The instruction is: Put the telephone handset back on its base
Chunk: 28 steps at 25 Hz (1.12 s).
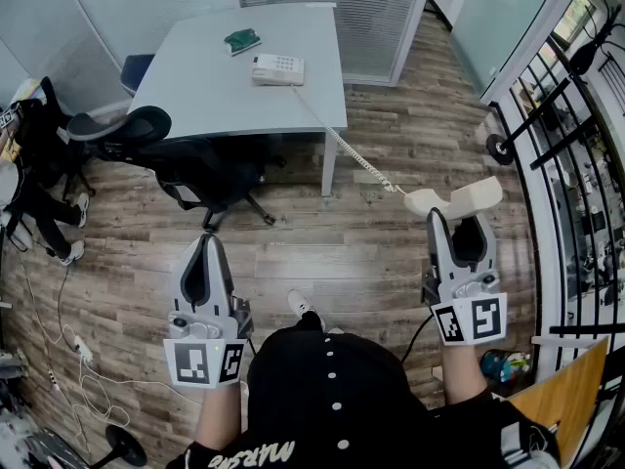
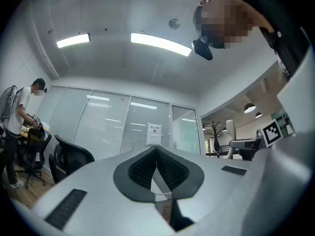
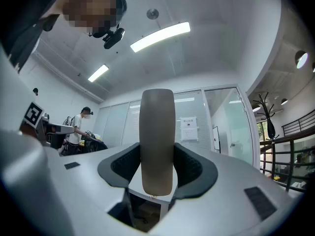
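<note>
We stood on the wooden floor (image 1: 332,252), well apart from the bench (image 1: 195,101), with one tool in each hand. Our right tool (image 1: 460,225) was clamped on the cream telephone handset (image 3: 157,136). In the right gripper view the handset stood upright between the two dark pads, which pressed on it from either side. Seen from the head view, it lay crosswise over the tips of that tool, both ends sticking out past the jaws. A coiled cord (image 1: 342,145) ran from the handset's left end up across the floor to the telephone base (image 1: 278,69). The base sat on the bench near its far right part, with its cradle empty. A small green object (image 1: 242,40) lay just beyond the base, to its left. A black office chair (image 1: 200,169) stood at the near edge of the bench. Our left tool (image 1: 207,240) had its jaws together with nothing between them, and it hung over bare floor.
</note>
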{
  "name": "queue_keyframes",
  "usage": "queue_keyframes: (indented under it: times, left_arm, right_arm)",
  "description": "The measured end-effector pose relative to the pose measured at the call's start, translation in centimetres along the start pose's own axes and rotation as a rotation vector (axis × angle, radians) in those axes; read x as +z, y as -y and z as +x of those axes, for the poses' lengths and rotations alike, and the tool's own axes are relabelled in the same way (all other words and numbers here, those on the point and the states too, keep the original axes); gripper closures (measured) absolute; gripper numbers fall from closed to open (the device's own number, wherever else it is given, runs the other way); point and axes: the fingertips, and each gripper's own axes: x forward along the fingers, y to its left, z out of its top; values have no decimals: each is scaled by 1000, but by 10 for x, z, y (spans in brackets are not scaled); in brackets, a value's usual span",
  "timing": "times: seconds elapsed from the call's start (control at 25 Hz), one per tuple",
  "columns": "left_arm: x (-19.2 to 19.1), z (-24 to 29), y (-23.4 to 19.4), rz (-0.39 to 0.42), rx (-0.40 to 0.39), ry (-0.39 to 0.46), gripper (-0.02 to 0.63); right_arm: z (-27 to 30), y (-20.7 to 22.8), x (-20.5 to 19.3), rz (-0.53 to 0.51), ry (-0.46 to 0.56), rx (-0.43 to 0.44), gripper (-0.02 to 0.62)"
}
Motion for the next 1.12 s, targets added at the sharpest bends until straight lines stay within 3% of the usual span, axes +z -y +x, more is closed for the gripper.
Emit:
queue_keyframes:
  times: [1.12]
  left_arm:
    - [-26,67,-16,-16,-24,-22,589]
  right_arm:
    - [60,8,-19,13,-20,34,368]
